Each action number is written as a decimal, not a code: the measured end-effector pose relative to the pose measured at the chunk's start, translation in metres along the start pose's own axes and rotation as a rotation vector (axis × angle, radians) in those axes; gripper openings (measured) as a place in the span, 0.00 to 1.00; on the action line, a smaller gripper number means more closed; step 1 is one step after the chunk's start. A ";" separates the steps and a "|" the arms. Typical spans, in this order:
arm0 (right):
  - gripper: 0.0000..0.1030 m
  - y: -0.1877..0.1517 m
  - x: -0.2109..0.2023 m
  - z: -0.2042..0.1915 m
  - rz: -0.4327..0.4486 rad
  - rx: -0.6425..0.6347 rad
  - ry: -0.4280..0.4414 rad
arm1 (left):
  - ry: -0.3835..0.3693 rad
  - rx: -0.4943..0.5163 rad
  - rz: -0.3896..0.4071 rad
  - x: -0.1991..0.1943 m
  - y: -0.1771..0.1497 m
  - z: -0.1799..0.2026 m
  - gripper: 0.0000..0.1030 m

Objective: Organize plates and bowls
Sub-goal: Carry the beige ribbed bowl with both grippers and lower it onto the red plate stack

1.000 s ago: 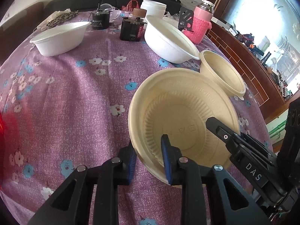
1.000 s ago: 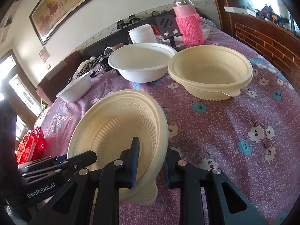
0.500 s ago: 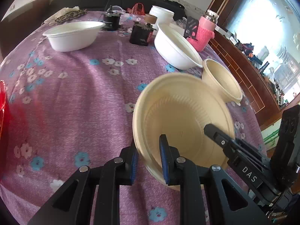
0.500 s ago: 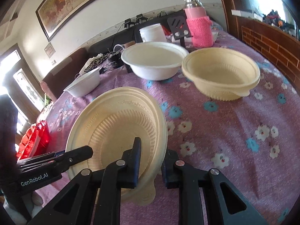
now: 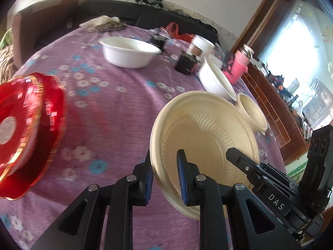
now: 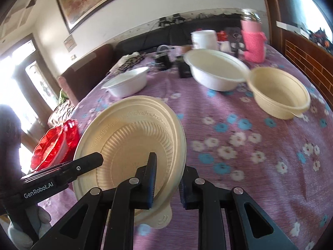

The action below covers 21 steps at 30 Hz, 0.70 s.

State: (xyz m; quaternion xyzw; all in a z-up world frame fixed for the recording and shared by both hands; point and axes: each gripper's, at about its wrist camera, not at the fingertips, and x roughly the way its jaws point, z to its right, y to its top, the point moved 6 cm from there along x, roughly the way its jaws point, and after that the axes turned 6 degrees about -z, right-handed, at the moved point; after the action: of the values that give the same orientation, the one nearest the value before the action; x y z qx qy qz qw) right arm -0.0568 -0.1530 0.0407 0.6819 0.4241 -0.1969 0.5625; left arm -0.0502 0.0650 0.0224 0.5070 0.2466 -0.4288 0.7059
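Note:
A beige ribbed plate (image 5: 204, 137) (image 6: 129, 137) hangs tilted above the purple flowered tablecloth (image 5: 116, 112), held from both sides. My left gripper (image 5: 164, 156) is shut on its left rim. My right gripper (image 6: 168, 166) is shut on its right rim, beside the plate's tab. A stack of red scalloped plates (image 5: 25, 133) (image 6: 54, 143) lies at the table's left edge. A beige bowl (image 5: 251, 112) (image 6: 278, 91) stands at the right, next to a large white bowl (image 5: 216, 81) (image 6: 216, 70). A smaller white bowl (image 5: 129, 52) (image 6: 127, 81) stands further back.
A pink-sleeved bottle (image 6: 254, 39), a white tub (image 6: 204, 39) and small dark jars (image 5: 185, 64) crowd the far side of the table. A dark sofa (image 6: 145, 39) runs behind it. A wooden cabinet (image 6: 308, 54) borders the right.
Both grippers have carried the beige plate up and to the left, away from the beige bowl. The red plates have come into view on the left.

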 end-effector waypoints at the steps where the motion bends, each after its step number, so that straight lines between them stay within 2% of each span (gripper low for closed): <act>1: 0.20 0.000 0.001 -0.009 -0.001 -0.011 0.004 | 0.003 -0.011 0.011 -0.005 0.000 -0.006 0.20; 9: 0.20 0.012 0.001 -0.086 0.017 -0.114 0.040 | 0.011 -0.113 0.135 -0.062 -0.001 -0.059 0.20; 15: 0.20 0.021 0.009 -0.153 0.025 -0.196 0.098 | 0.049 -0.200 0.237 -0.107 0.005 -0.111 0.20; 21: 0.20 0.023 0.041 -0.215 -0.012 -0.276 0.140 | 0.095 -0.324 0.271 -0.128 0.004 -0.175 0.20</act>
State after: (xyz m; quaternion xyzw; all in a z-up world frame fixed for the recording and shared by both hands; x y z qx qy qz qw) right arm -0.0602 0.0626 0.0869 0.6077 0.4894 -0.0923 0.6186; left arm -0.0973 0.2737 0.0610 0.4351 0.2750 -0.2603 0.8169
